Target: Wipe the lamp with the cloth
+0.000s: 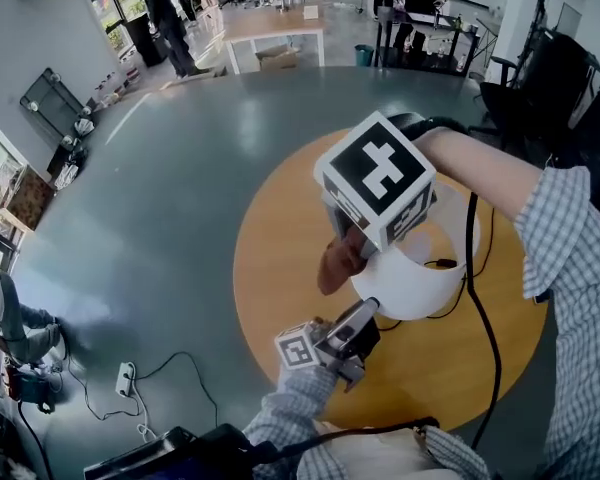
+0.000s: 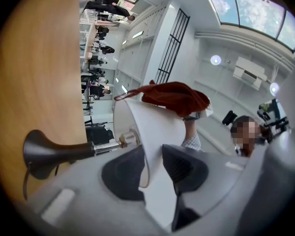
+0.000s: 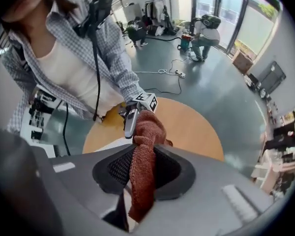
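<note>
A white lampshade [image 1: 416, 286] stands over the round orange table [image 1: 280, 258]. Its edge runs between the pads of my left gripper [image 1: 363, 320], which is shut on it. In the left gripper view the shade's rim [image 2: 146, 154] sits between the dark pads of the left gripper [image 2: 154, 168], and the lamp's dark base [image 2: 44, 153] rests on the table. My right gripper [image 1: 346, 250] points down beside the shade, shut on a rust-red cloth [image 1: 337, 265]. The cloth [image 3: 143, 161] hangs bunched between the pads of the right gripper [image 3: 142, 175]. From below, the cloth [image 2: 176, 97] lies against the shade's far side.
A black cable [image 1: 477, 298] trails over the table past the shade. On the grey floor lies a white power strip [image 1: 126, 378] with its cord. Tables [image 1: 275, 23] and several people stand far off at the back of the room.
</note>
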The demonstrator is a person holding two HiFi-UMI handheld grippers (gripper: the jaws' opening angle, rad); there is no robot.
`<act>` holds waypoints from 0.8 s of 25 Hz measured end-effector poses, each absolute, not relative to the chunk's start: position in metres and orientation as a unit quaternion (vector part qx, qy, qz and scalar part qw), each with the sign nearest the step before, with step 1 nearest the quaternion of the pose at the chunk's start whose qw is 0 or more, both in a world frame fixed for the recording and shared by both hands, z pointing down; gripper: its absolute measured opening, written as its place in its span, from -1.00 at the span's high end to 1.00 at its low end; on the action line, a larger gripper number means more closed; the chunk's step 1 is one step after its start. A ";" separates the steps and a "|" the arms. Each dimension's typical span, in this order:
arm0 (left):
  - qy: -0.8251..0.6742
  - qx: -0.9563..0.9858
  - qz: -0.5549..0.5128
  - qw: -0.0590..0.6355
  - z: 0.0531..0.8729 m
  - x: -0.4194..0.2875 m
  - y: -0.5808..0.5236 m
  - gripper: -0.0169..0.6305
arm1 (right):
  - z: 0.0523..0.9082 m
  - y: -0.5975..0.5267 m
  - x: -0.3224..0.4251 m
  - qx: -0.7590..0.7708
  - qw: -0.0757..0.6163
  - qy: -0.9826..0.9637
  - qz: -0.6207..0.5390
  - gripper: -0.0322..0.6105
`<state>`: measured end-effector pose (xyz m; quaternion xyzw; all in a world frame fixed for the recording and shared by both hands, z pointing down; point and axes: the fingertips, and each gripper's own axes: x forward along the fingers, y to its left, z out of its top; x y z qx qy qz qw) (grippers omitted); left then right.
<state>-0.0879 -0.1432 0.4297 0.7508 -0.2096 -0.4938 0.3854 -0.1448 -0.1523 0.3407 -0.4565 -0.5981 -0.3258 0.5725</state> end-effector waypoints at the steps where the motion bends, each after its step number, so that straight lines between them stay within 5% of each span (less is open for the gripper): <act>1: -0.208 0.748 -0.495 0.389 0.432 -0.089 -0.142 0.60 | 0.340 -0.141 -0.143 -0.461 0.560 -0.589 -0.355 0.62; 9: -0.206 0.743 -0.499 0.395 0.437 -0.089 -0.145 0.60 | 0.348 -0.111 -0.108 -0.417 0.482 -0.512 -0.577 0.62; 16: -0.202 0.748 -0.492 0.398 0.436 -0.089 -0.142 0.60 | 0.332 -0.082 -0.081 -0.279 0.393 -0.623 -0.616 0.63; 20: -0.201 0.746 -0.496 0.397 0.436 -0.090 -0.143 0.61 | 0.341 -0.086 -0.038 -0.209 0.402 -0.651 -0.609 0.63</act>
